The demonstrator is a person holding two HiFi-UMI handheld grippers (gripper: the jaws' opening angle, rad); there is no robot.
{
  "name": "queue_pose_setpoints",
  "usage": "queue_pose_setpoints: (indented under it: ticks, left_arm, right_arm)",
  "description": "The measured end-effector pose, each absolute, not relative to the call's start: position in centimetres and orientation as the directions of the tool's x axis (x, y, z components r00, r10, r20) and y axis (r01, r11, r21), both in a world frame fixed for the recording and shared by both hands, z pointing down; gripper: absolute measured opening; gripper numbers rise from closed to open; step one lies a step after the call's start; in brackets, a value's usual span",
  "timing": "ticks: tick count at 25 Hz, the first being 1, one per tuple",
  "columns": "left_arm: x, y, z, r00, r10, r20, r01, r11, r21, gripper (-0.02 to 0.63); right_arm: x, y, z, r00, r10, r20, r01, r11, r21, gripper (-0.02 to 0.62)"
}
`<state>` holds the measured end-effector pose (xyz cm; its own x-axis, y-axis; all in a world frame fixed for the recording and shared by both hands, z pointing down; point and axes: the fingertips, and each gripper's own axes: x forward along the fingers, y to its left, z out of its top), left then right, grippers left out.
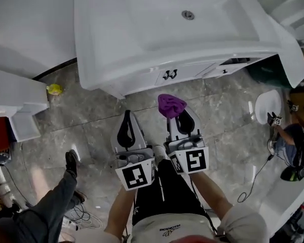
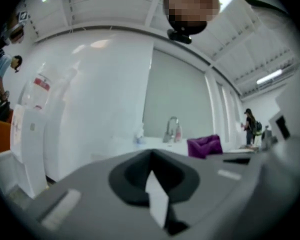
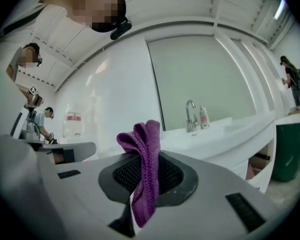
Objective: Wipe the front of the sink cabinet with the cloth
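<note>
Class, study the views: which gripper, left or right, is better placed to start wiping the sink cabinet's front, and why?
Right. The right gripper is shut on the purple cloth, which points toward the sink cabinet front without touching it. The left gripper is level with it but holds nothing.

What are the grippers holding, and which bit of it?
The right gripper pinches the purple cloth by a bunched fold, with cloth poking out both ways. The left gripper is shut, empty.
</note>
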<state>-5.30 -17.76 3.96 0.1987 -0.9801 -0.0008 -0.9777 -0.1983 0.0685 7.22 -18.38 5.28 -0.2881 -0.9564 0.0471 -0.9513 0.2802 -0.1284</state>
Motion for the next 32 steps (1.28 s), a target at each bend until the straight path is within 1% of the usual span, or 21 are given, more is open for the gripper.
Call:
queue_pose_setpoints:
  ticks: [3, 5, 10, 14, 24, 29, 32]
  left_arm:
    - [-4.5, -16.2, -4.2, 0.210, -0.978, 0.007, -0.975, -0.209, 0.073, 0.005]
    - [-4.3, -14.9, -8.0, 0.224, -0.975, -0.004, -0.973, -0.224, 0.061, 0.005]
    - [-4.0, -12.0, -14.0, 0.236, -0.971, -0.038, -0.971, -0.237, 0.023, 0.005]
    - [-3.8, -9.0, -16.6, 0.234, -0.970, -0.069, -0.971, -0.236, 0.022, 0.005]
    - [-4.8, -5.0, -16.7, 0.233, -0.971, -0.049, -0.971, -0.235, 0.038, 0.005]
    - [-4.8, -6.5, -17.9, 0.245, -0.967, -0.068, -0.969, -0.247, 0.026, 0.005]
    - [-5.0, -8.1, -18.2, 0.241, -0.968, -0.063, -0.969, -0.244, 0.034, 0.005]
  right_arm:
    - [8.4, -16.8, -3.7, -0.256, -0.966, 0.025, -0.959, 0.251, -0.129, 0.057]
    - [9.0, -15.3, -7.9, -0.253, -0.967, 0.017, -0.961, 0.249, -0.120, 0.057]
    - [9.6, -10.7, -13.2, -0.299, -0.954, 0.010, -0.951, 0.297, -0.089, 0.057]
    - [10.2, -6.8, -14.2, -0.314, -0.949, 0.016, -0.946, 0.311, -0.091, 0.057]
    - [9.9, -3.4, -14.3, -0.314, -0.949, 0.034, -0.946, 0.309, -0.098, 0.057]
    - [9.9, -4.0, -15.1, -0.321, -0.946, 0.043, -0.945, 0.317, -0.077, 0.057]
    - [9.9, -5.2, -14.8, -0.314, -0.948, 0.060, -0.946, 0.307, -0.098, 0.057]
